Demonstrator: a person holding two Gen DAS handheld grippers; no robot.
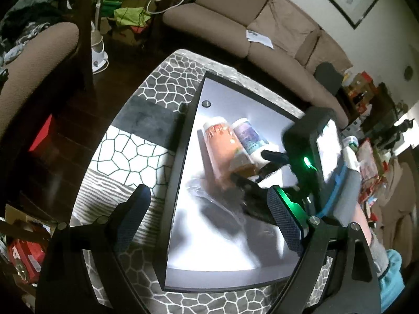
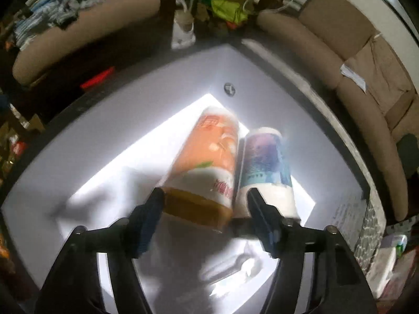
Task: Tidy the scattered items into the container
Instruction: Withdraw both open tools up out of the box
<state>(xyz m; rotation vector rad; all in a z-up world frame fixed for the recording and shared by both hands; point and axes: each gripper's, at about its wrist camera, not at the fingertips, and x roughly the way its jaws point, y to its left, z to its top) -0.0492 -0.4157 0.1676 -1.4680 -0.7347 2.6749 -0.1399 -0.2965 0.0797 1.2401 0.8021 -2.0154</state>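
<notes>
A white container with a dark rim [image 1: 180, 157] sits on a patterned table. Inside lie an orange-labelled bottle with an amber cap [image 1: 222, 141] [image 2: 209, 154] and a purple-and-blue-labelled white bottle [image 1: 248, 136] [image 2: 264, 162], side by side. My right gripper [image 2: 204, 209] is open, its fingers either side of the orange bottle's cap end inside the container; it also shows in the left wrist view [image 1: 264, 164]. A clear plastic-wrapped item [image 2: 233, 267] lies on the container floor below it. My left gripper [image 1: 207, 222] is open and empty above the container's near-left edge.
The patterned grey-and-white tabletop [image 1: 136, 157] surrounds the container. A beige sofa [image 1: 262, 34] runs behind and to the right, an armchair [image 1: 31, 65] to the left. Clutter stands on the floor at the far back [image 1: 131, 13] and at the right [image 1: 371, 157].
</notes>
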